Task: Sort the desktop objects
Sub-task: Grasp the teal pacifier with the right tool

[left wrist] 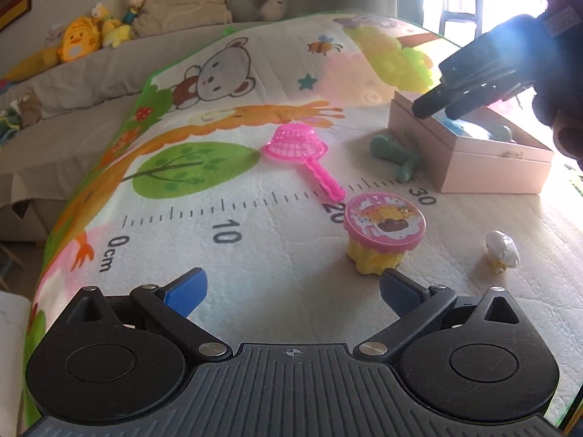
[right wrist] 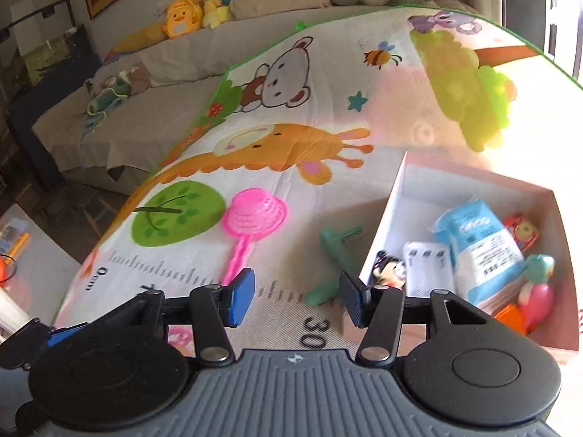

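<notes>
My left gripper (left wrist: 291, 287) hangs with its jaws wide apart and empty, just behind the pink-lidded yellow cup (left wrist: 382, 238); my right gripper (right wrist: 297, 298) is likewise spread, holding nothing, beside the pink box (right wrist: 397, 189); the pink toy strainer (left wrist: 302, 153) and green toy (left wrist: 395, 153) lie left of that box.

Box (right wrist: 473, 182) contents mostly hidden behind its near wall from the left wrist; blurred from the right wrist (packet (right wrist: 477, 240) print unreadable). Window glare washing out the mat's (left wrist: 255, 262) far right corner.
</notes>
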A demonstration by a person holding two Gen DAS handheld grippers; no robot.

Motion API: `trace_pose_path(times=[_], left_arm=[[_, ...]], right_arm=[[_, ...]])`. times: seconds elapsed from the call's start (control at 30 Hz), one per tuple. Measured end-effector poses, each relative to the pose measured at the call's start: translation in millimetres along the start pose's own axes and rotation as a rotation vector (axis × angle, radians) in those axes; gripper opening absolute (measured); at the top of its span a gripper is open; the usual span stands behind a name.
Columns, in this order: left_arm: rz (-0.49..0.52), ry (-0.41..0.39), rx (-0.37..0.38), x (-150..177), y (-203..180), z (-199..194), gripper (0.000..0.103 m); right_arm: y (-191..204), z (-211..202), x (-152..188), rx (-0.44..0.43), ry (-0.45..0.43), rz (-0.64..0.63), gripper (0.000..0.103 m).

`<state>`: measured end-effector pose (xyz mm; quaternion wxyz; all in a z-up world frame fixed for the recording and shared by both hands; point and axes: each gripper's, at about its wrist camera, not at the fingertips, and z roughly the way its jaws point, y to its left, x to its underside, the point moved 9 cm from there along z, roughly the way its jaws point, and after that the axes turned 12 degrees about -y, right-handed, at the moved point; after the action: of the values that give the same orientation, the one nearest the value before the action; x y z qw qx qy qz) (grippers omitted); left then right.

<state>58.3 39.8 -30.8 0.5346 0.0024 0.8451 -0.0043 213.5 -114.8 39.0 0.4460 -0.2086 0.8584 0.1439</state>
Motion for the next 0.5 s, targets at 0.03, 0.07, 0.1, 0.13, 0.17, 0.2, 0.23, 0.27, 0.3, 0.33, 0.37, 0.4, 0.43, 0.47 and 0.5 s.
trace_pose_path(times=[0.03,0.07,0.1,0.13,0.17,0.2,0.23,0.27,0.3,0.33,0.37,0.4,0.43,0.47,0.5], left_arm=[[0.002,-0.005,0.002,0.9,-2.5,3.0,0.103],[0.007,-0.008,0.003,2.3,-4.6,5.2,0.103],[0.014,-0.004,0.005,4.4,-5.9,6.8,0.103],[0.017,0.002,0.01,5.1,-6.4,7.3,0.103],[0.009,-0.007,0.019,4.5,-5.8,6.0,0.103],[-0.002,-0.015,0.024,4.2,-4.6,4.9,0.103],[-0.018,-0.016,0.029,4.4,-2.9,4.7,0.103],[-0.037,-0.013,0.033,4.5,-1.1,5.1,0.103],[-0.053,-0.011,0.035,4.8,0.8,5.5,0.103],[-0.075,-0.006,0.034,4.9,4.3,6.3,0.103],[-0.093,0.0,0.032,5.3,6.6,7.0,0.103],[-0.106,0.004,0.033,5.6,8.1,7.6,0.103],[-0.115,0.005,0.035,5.6,9.1,7.8,0.103],[-0.121,0.003,0.036,5.7,9.8,7.8,0.103],[-0.122,0.002,0.037,5.8,9.6,7.7,0.103]], right_arm=[[-1.4,12.5,-4.2,0.025,0.014,-0.046,0.053],[-1.0,25.2,-6.8,0.047,0.03,-0.092,0.052],[-0.8,38.4,-8.4,0.069,0.047,-0.133,0.05],[-0.2,51.9,-8.8,0.093,0.068,-0.159,0.049],[1.0,63.8,-7.4,0.104,0.096,-0.176,0.049],[2.5,74.9,-5.7,0.115,0.122,-0.197,0.047],[3.9,85.3,-3.3,0.134,0.141,-0.227,0.044],[4.7,93.2,-0.3,0.155,0.157,-0.256,0.044],[4.5,100.7,2.6,0.177,0.175,-0.281,0.044],[4.2,106.6,5.8,0.191,0.193,-0.297,0.042],[3.7,110.4,8.7,0.199,0.208,-0.301,0.041],[3.3,113.1,11.3,0.202,0.221,-0.301,0.037],[4.0,114.6,13.8,0.2,0.226,-0.307,0.033],[5.0,114.3,15.9,0.198,0.229,-0.311,0.031],[6.3,113.0,17.2,0.197,0.224,-0.316,0.029]])
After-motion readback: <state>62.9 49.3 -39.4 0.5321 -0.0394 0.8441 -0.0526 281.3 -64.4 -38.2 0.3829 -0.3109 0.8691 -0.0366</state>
